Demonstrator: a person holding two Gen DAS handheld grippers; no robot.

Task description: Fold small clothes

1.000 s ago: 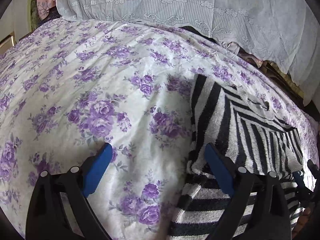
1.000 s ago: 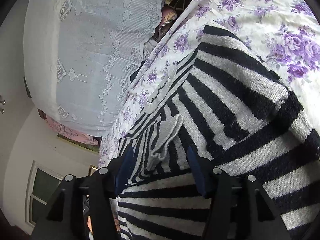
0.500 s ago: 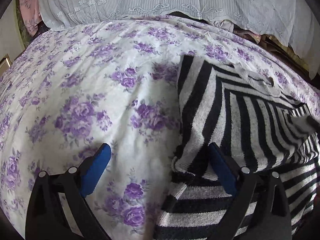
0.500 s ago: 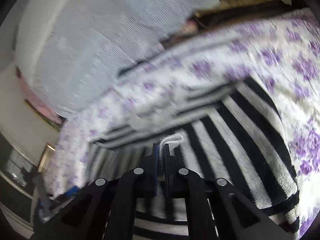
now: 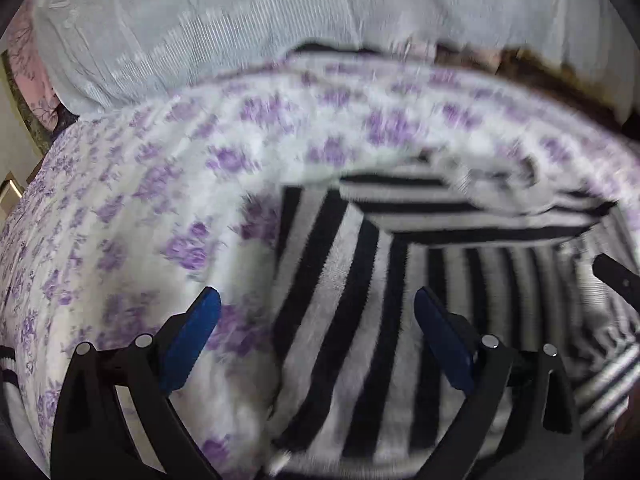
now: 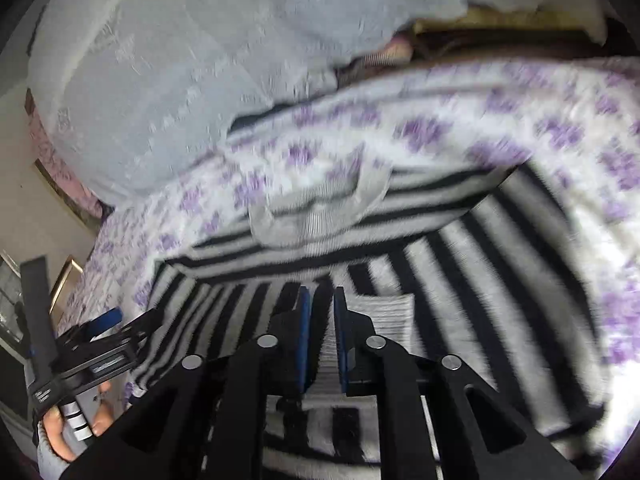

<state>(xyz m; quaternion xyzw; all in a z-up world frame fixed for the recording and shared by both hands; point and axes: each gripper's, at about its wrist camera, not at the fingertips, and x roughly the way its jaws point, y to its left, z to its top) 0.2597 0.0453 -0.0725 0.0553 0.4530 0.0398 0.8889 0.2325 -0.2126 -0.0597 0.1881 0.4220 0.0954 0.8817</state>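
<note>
A black-and-white striped knit sweater [image 5: 360,280] lies on the floral bed; it also shows in the right wrist view [image 6: 460,264], with its grey collar [image 6: 320,208] toward the far side. My left gripper [image 5: 316,320] is open, low over the sweater's left edge, one finger over the sheet and one over the knit. My right gripper [image 6: 320,312] is shut on a grey ribbed cuff [image 6: 384,312] of the sweater. The left gripper also shows at the left of the right wrist view [image 6: 100,328], held by a hand.
The bed sheet [image 5: 140,220] is white with purple roses. A white lace cover [image 5: 200,32] hangs along the far side of the bed, with dark clutter [image 5: 540,76] beside it. Both views are motion-blurred.
My right gripper has closed on the sweater's grey cuff and swung round with it. My left gripper has shifted right, over the sweater's left edge, still open.
</note>
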